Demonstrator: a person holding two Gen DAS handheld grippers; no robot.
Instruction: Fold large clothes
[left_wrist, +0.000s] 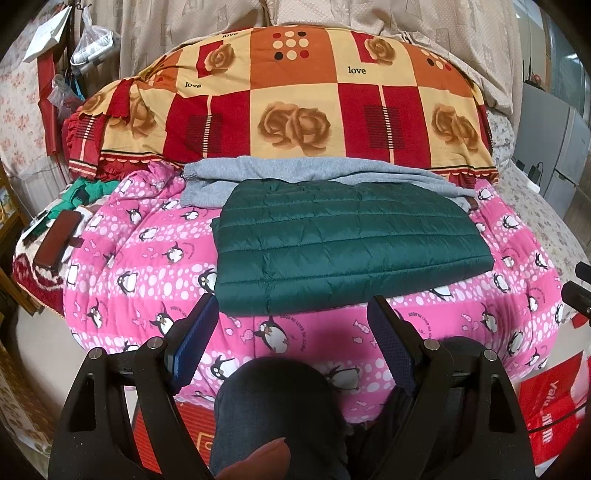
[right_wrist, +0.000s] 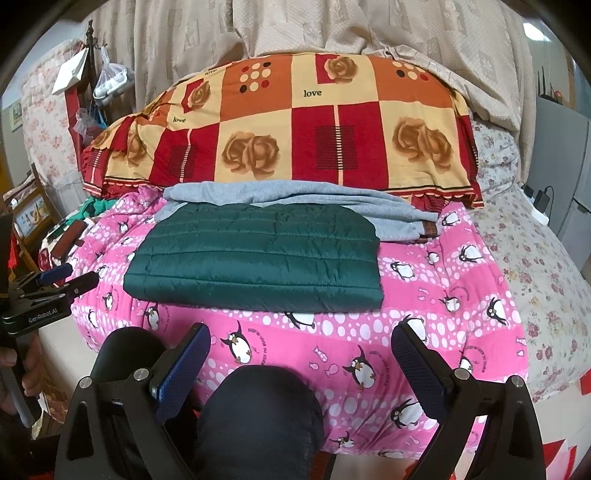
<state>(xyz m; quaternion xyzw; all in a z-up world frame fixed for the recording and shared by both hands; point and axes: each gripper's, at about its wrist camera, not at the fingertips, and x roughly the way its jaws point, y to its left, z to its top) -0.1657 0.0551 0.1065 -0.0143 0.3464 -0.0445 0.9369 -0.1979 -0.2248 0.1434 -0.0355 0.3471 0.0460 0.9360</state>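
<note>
A dark green quilted jacket (left_wrist: 351, 240) lies folded into a flat rectangle on the pink penguin quilt (left_wrist: 147, 266); it also shows in the right wrist view (right_wrist: 258, 258). A grey garment (left_wrist: 295, 171) lies folded behind it, partly under it, and shows in the right wrist view (right_wrist: 314, 201). My left gripper (left_wrist: 293, 314) is open and empty, held in front of the jacket's near edge, above the person's knee. My right gripper (right_wrist: 301, 339) is open and empty, short of the jacket's near edge. The left gripper shows at the left of the right wrist view (right_wrist: 70, 277).
A red and orange rose-pattern quilt (left_wrist: 295, 99) is piled behind the clothes. A phone in a dark red case (left_wrist: 55, 240) and green cloth (left_wrist: 85, 192) lie at the left. The person's knees (right_wrist: 258, 417) are below the grippers. A red bag (left_wrist: 550, 417) is at the lower right.
</note>
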